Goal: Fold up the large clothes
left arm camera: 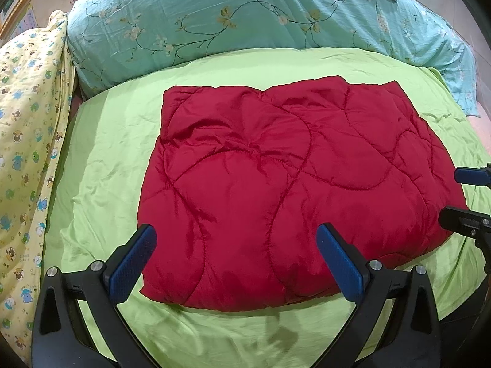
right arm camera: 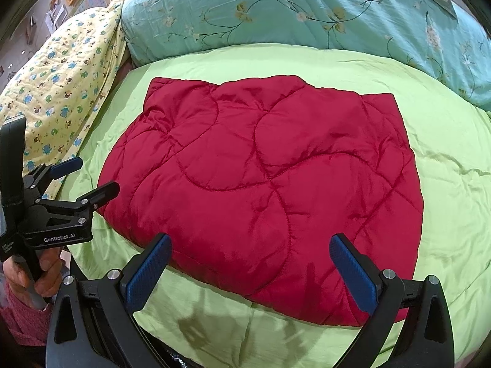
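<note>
- Left tongs (left arm camera: 236,257): spread wide, empty, hovering over the near edge of the quilt (left arm camera: 291,184), not touching it.
- Right tongs (right arm camera: 250,268): likewise spread and empty, above the quilt's near edge toward its right corner.
- Location: the red quilt lies on the green sheet (left arm camera: 116,141) at the middle of the bed, well short of the teal pillow (left arm camera: 245,15) at the head edge; a yellow printed cover (left arm camera: 27,122) lies along the left edge.
- Condition: padded, glossy, stitched in curved lines; already doubled into a thick, roughly square pad. Edges look puffy and uneven at the near left corner.
- Judgement: folding appears far along; one more fold or a tidy-up seems to remain.
- Advice: pinch every layer at both near corners together, lift evenly, carry to the far edge, and align corners before releasing. Slippery fabric may slide out; take a deep bite.
</note>
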Demonstrator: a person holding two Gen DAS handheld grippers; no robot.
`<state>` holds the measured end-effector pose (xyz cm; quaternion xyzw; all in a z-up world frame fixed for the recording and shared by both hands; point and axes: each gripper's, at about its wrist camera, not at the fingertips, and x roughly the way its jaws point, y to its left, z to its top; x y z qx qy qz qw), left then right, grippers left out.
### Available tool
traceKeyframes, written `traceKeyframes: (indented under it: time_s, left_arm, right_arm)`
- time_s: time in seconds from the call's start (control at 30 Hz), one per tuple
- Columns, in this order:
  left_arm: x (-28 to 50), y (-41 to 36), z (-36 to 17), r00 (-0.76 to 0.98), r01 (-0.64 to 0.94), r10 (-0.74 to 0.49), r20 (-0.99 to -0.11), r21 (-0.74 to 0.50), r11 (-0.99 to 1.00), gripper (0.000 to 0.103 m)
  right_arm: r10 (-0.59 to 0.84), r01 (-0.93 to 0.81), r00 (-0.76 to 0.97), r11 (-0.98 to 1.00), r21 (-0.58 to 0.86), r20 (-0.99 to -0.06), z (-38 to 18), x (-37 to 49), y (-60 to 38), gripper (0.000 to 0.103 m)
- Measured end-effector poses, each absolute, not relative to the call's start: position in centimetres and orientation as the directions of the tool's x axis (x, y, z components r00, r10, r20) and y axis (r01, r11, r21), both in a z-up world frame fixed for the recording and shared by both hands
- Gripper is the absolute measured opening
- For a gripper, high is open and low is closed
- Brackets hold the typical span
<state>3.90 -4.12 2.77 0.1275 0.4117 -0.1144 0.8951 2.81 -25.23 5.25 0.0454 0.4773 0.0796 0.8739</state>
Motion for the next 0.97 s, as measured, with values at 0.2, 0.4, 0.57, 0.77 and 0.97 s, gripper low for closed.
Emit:
traceKeyframes:
  time_s: [0.2,0.4,0.57,0.77,0.97]
  left_arm:
    - [4.1,-4.1,2.5,0.629,0.315,-0.107,-0.77,0.126,0.941,0.103]
    - [4.1,-4.1,2.2,0.622,0.313,-0.111,-0.775,0.117,0.942,0.103]
    - [4.1,-4.3,2.2,0.623,0.315,-0.108,-0.775,0.122,0.941,0.103]
    - [4.0,-4.5,2.3,0.624,0.317,-0.11,-0.774,0.122,0.941,0.103]
    - [3.5,-5.2,2.5,0.624,0.329,-0.121,-0.772,0.119,0.937,0.103]
  right_arm:
    - [0.18,-0.085,0.527,0.984,0.159,-0.831,4.8,3.0,-25.5,0.103]
    - [0.178,-0.066,0.521,0.983,0.169,-0.835,4.2,3.2,-26.2,0.103]
    - [0.178,-0.063,0.518,0.983,0.171,-0.837,4.0,3.1,-26.3,0.103]
    - [0.183,-0.063,0.52,0.982,0.176,-0.834,4.0,3.1,-26.4,0.103]
    - [0.191,-0.06,0.528,0.98,0.188,-0.827,4.1,2.9,-26.4,0.103]
